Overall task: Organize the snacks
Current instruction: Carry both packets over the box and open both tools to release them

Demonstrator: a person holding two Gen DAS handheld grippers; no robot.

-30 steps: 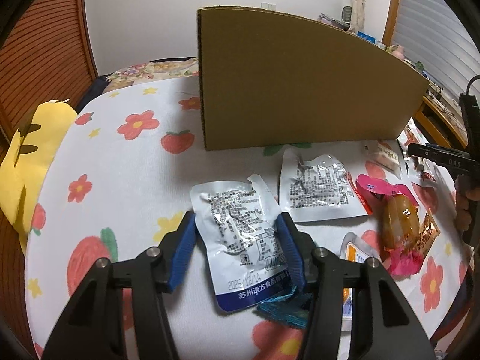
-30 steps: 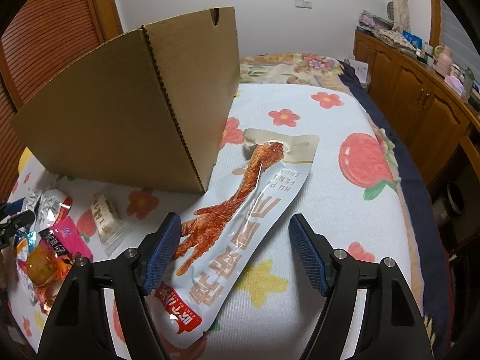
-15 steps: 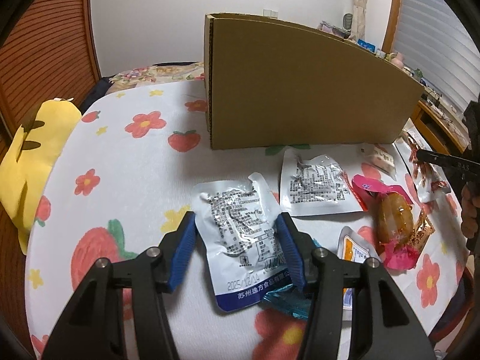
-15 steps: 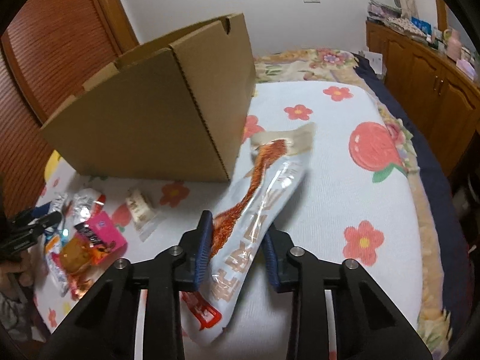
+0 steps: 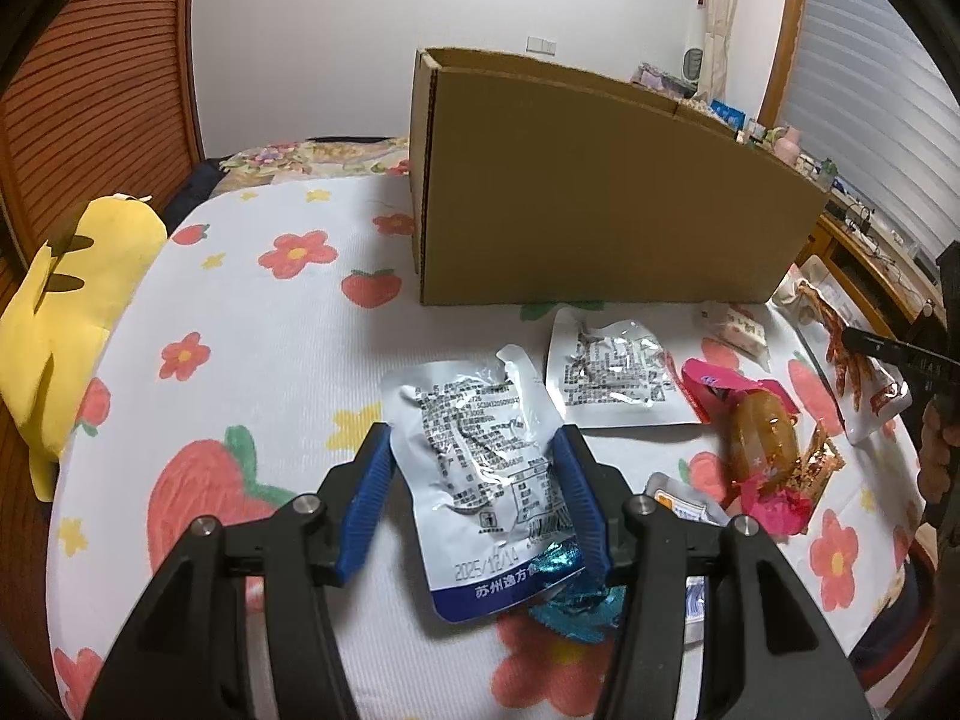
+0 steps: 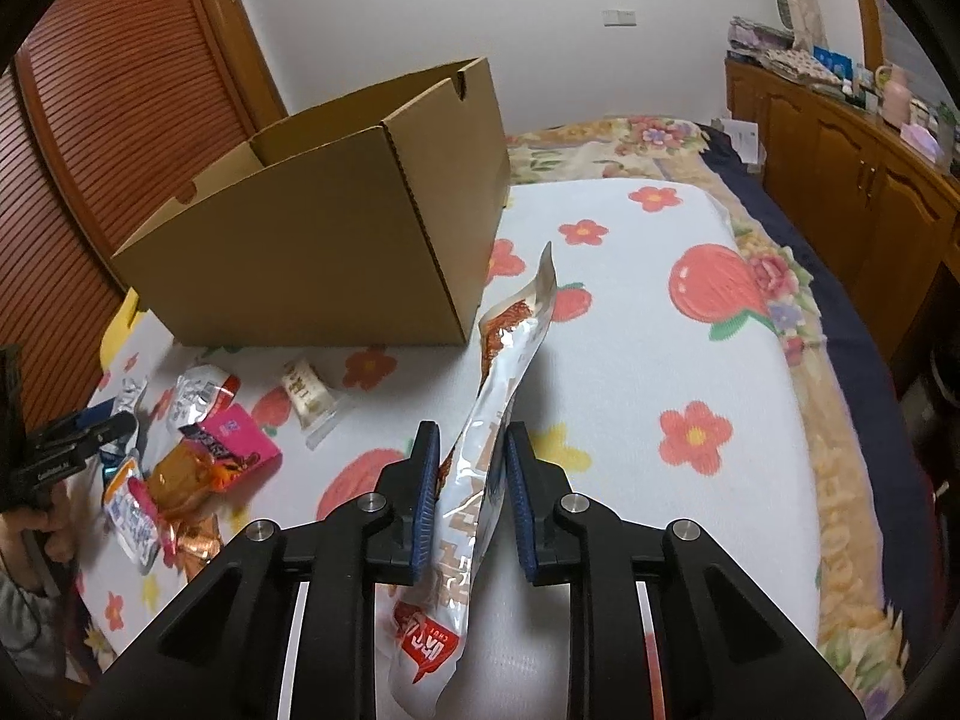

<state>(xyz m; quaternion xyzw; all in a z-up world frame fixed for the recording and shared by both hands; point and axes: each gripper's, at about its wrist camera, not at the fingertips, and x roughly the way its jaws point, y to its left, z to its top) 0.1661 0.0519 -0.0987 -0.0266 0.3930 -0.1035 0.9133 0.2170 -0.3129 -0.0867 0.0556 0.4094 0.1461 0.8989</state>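
My right gripper (image 6: 471, 483) is shut on a long clear chicken-feet snack pack (image 6: 498, 396), holding it lifted off the flowered cloth, just right of the open cardboard box (image 6: 312, 240). The pack also shows in the left wrist view (image 5: 852, 372). My left gripper (image 5: 474, 480) has its blue pads on both sides of a silver foil pouch (image 5: 480, 456) lying flat on the cloth; whether it pinches it is unclear. The box (image 5: 600, 204) stands beyond the pouch.
More snacks lie on the cloth: a second silver pouch (image 5: 618, 378), a pink-wrapped brown snack (image 5: 762, 438), a white bar (image 5: 744, 330), a teal wrapper (image 5: 570, 600). A yellow plush (image 5: 66, 312) sits at the left edge. Wooden cabinets (image 6: 852, 180) line the right wall.
My right gripper closed on the chicken-feet pack and lifted it off the cloth. My left gripper stayed around the silver pouch and rose slightly, so the box top now shows.
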